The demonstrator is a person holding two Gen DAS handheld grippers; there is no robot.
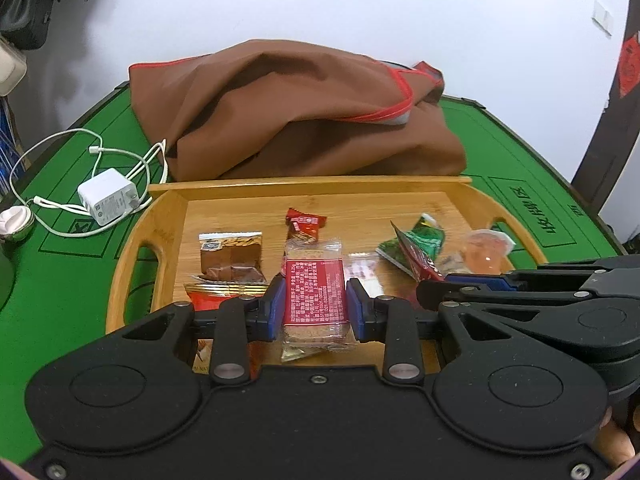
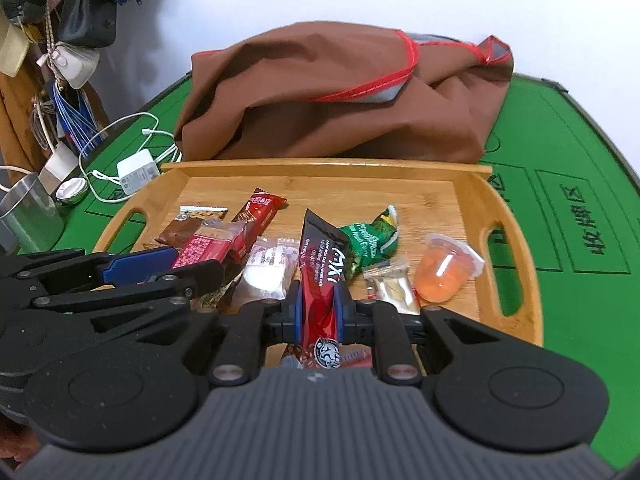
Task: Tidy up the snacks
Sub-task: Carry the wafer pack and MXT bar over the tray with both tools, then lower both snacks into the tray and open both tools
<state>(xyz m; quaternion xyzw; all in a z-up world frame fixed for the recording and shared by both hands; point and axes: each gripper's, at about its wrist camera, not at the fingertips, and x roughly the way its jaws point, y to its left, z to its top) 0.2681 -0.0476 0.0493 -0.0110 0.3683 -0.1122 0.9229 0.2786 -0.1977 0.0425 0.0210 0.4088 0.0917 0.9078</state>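
— What do we record for the left tool (image 1: pixel 314 300)?

— We find it clamped on a red biscuit packet (image 1: pixel 314 300), low centre of the left wrist view, held over the wooden tray (image 1: pixel 128 264).

— And the right tool (image 2: pixel 318 306)?

— We note it clenched on a dark red sachet (image 2: pixel 320 276), which stands up between the blue pads at lower centre of the right wrist view.

— What lies in the tray?

— We see a brown wafer packet (image 1: pixel 231 258) left of centre, a green packet (image 2: pixel 370 240), a white sweet packet (image 2: pixel 266 270) and an orange jelly cup (image 2: pixel 444 272) towards the right. Behind the tray, a brown cloth bag (image 1: pixel 296 112) sits on the green table (image 1: pixel 60 280); a white charger (image 1: pixel 108 196) lies at left.
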